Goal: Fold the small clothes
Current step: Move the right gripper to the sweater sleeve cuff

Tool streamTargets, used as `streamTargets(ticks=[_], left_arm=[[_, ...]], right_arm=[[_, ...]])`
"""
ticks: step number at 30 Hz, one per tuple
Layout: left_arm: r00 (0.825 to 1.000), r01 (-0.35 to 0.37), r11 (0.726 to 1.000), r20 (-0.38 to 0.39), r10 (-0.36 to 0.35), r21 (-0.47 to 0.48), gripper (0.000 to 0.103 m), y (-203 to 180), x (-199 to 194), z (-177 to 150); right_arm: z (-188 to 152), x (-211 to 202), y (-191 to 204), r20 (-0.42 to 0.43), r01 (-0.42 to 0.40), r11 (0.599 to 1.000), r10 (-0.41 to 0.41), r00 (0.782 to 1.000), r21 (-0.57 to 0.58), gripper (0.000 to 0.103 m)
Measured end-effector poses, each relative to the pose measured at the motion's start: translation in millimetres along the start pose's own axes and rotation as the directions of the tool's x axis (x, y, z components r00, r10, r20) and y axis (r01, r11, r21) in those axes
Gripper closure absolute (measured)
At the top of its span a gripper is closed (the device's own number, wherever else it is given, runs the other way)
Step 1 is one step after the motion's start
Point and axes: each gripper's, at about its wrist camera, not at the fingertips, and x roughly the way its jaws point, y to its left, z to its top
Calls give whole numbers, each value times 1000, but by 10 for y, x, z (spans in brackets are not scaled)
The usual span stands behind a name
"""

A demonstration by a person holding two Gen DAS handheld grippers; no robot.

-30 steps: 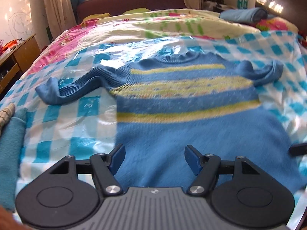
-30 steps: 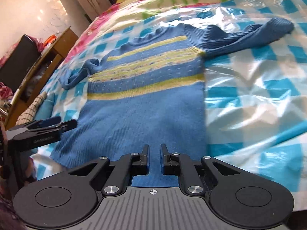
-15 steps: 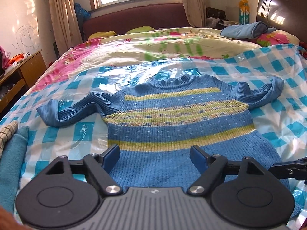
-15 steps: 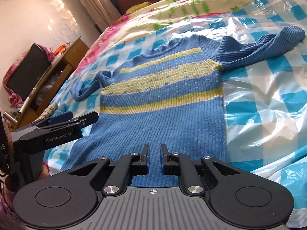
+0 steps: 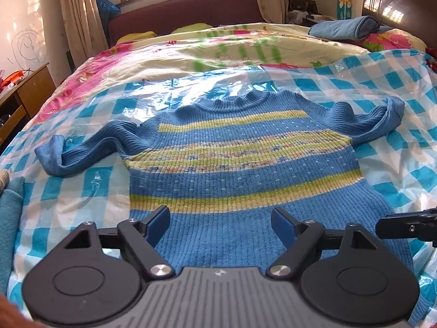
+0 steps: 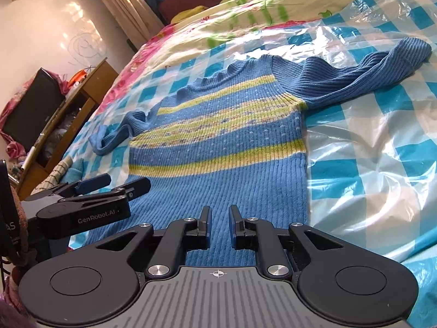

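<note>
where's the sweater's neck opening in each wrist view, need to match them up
Left wrist: the collar sits upper centre, just right of the middle.
Right wrist: the collar sits upper centre, tilted up toward the right.
Shared landmark: the lowest yellow stripe across the sweater.

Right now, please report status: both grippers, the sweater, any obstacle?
Left gripper wide open, empty. Right gripper jaws opening, narrow gap, nothing gripped. Sweater flat on checkered plastic sheet, sleeves spread, unfolded. Nothing lying on it.
</note>
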Motion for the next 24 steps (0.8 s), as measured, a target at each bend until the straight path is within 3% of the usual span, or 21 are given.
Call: streamTargets(ticks=[15, 22, 24], left_arm=[[999, 33, 999, -37, -32, 30, 18, -262, 264, 218], [997, 71, 996, -38, -69, 53, 18, -490, 440, 408], [996, 83, 995, -41, -80, 60, 18, -584, 518, 471]], right_arm=[[258, 37, -290, 44, 33, 999, -35, 998, 35, 86], [634, -64, -749, 130, 137, 984, -151, 980, 113, 86], [778, -86, -967, 150, 165, 971, -191, 970, 172, 80]])
